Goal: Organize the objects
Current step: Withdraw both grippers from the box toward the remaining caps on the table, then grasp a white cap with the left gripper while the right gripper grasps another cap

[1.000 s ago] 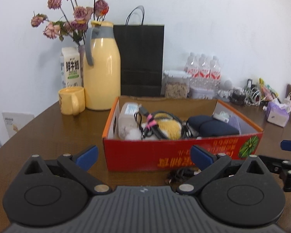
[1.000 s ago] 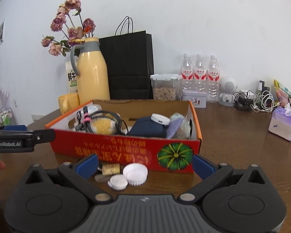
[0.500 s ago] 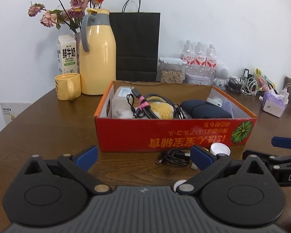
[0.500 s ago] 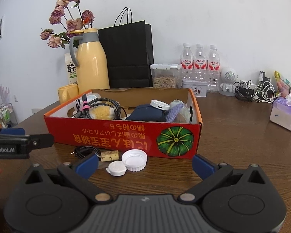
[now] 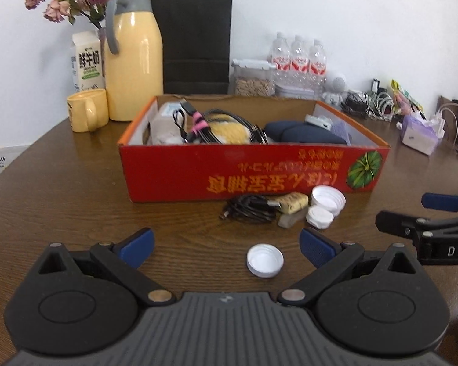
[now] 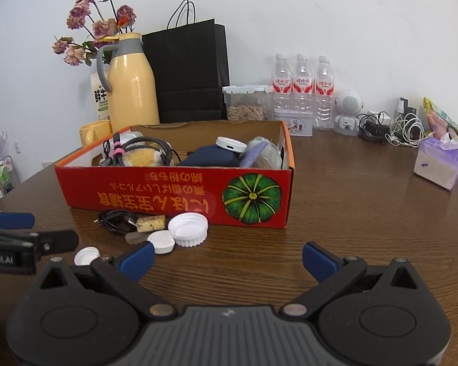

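Observation:
A red cardboard box (image 5: 253, 177) (image 6: 174, 192) holding cables, a yellow sponge and a dark pouch stands mid-table. In front of it lie a black cable (image 5: 247, 209) (image 6: 114, 220), a cork (image 5: 293, 202) (image 6: 151, 223), a large white cap (image 5: 328, 196) (image 6: 188, 228), a smaller cap (image 5: 320, 217) (image 6: 161, 242) and a lone white cap (image 5: 265, 260) (image 6: 87, 255). My left gripper (image 5: 226, 247) is open, with the lone cap between its fingers on the table. My right gripper (image 6: 227, 259) is open over bare wood, just right of the caps.
Behind the box stand a yellow thermos (image 5: 134, 58), yellow mug (image 5: 87, 109), milk carton (image 5: 87, 61), black paper bag (image 5: 195, 39), a seed container (image 6: 247, 103) and three water bottles (image 6: 302, 85). A tissue pack (image 6: 438, 164) and tangled cables (image 6: 390, 128) sit at the right.
Both grippers have drawn back from the box and tilted down, so the cable, cork and caps in front of it now show. Both stay open.

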Demonstrator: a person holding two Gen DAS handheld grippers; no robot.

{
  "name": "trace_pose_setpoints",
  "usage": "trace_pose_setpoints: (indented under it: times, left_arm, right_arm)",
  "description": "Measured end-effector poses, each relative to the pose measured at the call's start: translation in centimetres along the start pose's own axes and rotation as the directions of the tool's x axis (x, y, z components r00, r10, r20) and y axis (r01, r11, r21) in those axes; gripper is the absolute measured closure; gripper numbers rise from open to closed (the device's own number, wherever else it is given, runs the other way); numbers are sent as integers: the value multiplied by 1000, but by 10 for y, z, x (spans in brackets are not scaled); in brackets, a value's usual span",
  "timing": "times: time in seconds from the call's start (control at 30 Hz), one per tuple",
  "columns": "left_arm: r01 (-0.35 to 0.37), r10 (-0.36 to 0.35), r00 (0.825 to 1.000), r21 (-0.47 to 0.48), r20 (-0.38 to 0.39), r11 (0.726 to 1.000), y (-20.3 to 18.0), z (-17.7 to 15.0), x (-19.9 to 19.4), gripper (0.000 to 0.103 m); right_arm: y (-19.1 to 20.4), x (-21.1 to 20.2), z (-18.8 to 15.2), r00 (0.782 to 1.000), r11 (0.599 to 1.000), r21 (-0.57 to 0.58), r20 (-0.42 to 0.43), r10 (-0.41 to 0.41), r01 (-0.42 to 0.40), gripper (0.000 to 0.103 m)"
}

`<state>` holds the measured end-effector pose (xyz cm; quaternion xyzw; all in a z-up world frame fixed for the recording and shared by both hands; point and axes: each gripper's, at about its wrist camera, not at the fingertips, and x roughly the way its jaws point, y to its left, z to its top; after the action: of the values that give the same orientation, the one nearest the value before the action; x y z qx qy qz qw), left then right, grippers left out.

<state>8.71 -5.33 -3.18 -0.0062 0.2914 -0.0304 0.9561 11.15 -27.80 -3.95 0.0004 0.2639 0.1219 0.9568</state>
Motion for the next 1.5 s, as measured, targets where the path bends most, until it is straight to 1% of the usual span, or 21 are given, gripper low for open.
trace_pose_setpoints:
  times: [0.13, 0.27, 0.33, 0.4, 0.43, 0.47, 0.5, 0.53, 0.57, 0.6, 0.63, 0.7, 0.83, 1.1, 1.2, 1.3, 1.37, 1.43, 1.5]
  left_arm:
    - [9, -8, 999, 31, -33, 999, -8, -4, 9, 0]
    - [14, -12, 998, 38, -58, 999, -11, -5, 17, 0]
    - [23, -20, 998, 41, -63, 999, -13, -5, 19, 2]
    - [37, -34, 997, 49, -68, 998, -16, -5, 20, 13]
    - [42, -38, 997, 55, -73, 998, -17, -5, 21, 17]
    - [46, -41, 996, 60, -79, 997, -19, -5, 22, 24]
    - [49, -43, 995, 64, -88, 997, -20, -6, 23, 34]
    - [53, -47, 994, 66, -97, 996, -20, -7, 25, 41]
    - [48, -42, 995, 73, -91, 996, -21, -7, 24, 51]
    - [54, -47, 995, 75, -88, 996, -21, -7, 24, 68]
    - [70, -64, 994, 74, -86, 995, -21, -7, 23, 74]
    - [86, -80, 993, 73, -84, 994, -21, -7, 22, 74]
    - [88, -84, 994, 66, -71, 994, -19, -6, 20, 74]
    - [71, -70, 997, 46, -16, 996, -10, 5, 10, 74]
    - [61, -62, 998, 36, 4, 997, -6, 9, 7, 74]
    - [56, -56, 998, 26, 16, 998, -2, 12, 5, 74]
    - [55, -55, 998, 24, 20, 998, 0, 13, 4, 74]
    - [55, -55, 998, 23, 20, 998, 2, 14, 4, 74]
    - [54, -54, 998, 20, 23, 998, 4, 14, 3, 74]
  right_arm:
    - [0, 4, -2, 1000, 1000, -3, -15, 0, 0, 0]
    - [-1, 9, -4, 999, 1000, 3, -32, -3, 3, 0]
    - [-1, 10, -4, 999, 1000, 5, -37, -2, 2, 0]
    - [-1, 12, -5, 999, 1000, 7, -41, -2, 2, 0]
    - [-1, 13, -5, 999, 1000, 7, -44, -2, 2, 0]
    - [-1, 13, -5, 999, 1000, 7, -46, -2, 2, 0]
    - [-1, 14, -5, 999, 1000, 7, -47, -3, 3, 0]
    - [-1, 14, -5, 999, 1000, 7, -48, -3, 3, 0]
    - [-1, 14, -5, 999, 1000, 7, -48, -2, 2, 0]
    - [-1, 14, -5, 999, 1000, 7, -48, -1, 1, 0]
    - [-1, 15, -5, 999, 1000, 8, -49, 1, -1, 0]
    - [-1, 15, -6, 999, 1000, 9, -49, 3, -3, 0]
    - [1, 16, -5, 999, 1000, 6, -50, 6, -6, 0]
    - [4, 16, 6, 999, 1000, 6, -25, 23, -23, 1]
    - [8, 19, 17, 999, 999, 0, -14, 33, -33, 6]
    - [14, 30, 26, 998, 999, -25, -27, 48, -49, 11]
    - [21, 40, 31, 998, 998, -46, -42, 44, -46, 19]
    - [26, 51, 34, 997, 997, -59, -64, 46, -50, 21]
    - [28, 62, 33, 995, 997, -60, -89, 41, -46, 28]
